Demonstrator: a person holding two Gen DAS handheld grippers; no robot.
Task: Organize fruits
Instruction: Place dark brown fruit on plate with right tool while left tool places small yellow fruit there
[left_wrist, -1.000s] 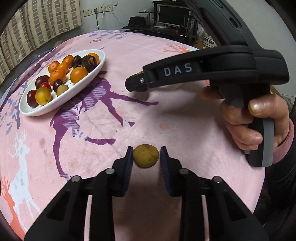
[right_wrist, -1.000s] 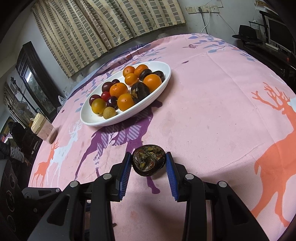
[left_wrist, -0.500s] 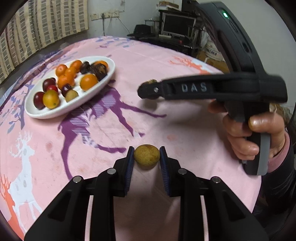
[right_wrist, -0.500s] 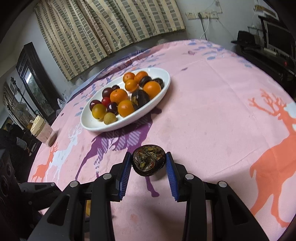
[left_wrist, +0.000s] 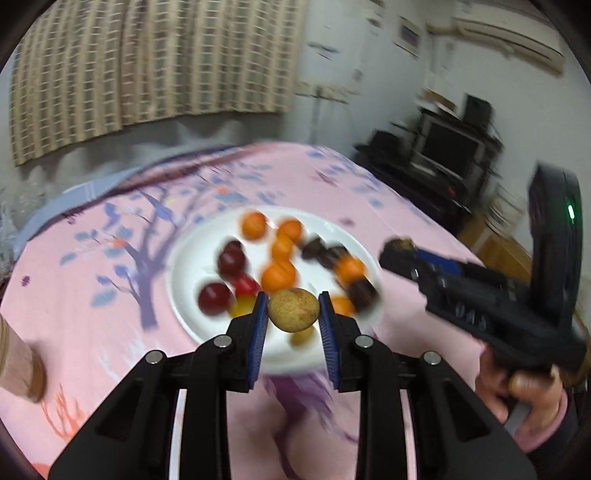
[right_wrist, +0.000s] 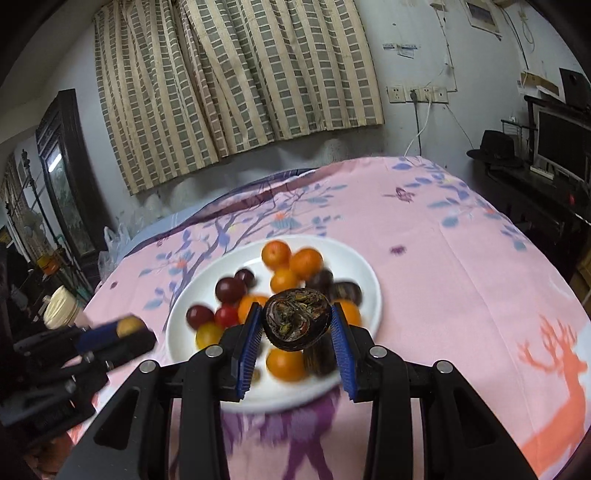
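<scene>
Left wrist view: the left gripper (left_wrist: 293, 312) is pinching a small yellow-brown fruit (left_wrist: 293, 309) between its blue pads, held in the air in front of the white plate (left_wrist: 192, 251). Right wrist view: the right gripper (right_wrist: 296, 325) is clamping a dark halved fruit (right_wrist: 297, 323), cut face toward the camera, likewise carried over the plate's near half.

Step in hand, as judged: both fruits are heading for the plate. To do it well, each gripper is best lowered until its fruit is nearly resting before the jaws part, since both look round enough to roll.

Around: the plate is crowded with oranges (right_wrist: 276, 254), dark red plums (right_wrist: 229, 288) and dark pieces; the bare far-left rim area looks the safest landing spot. The two grippers are working close together, so staggered release seems wise. The plate sits on a pink deer-print tablecloth (right_wrist: 461, 280).
</scene>
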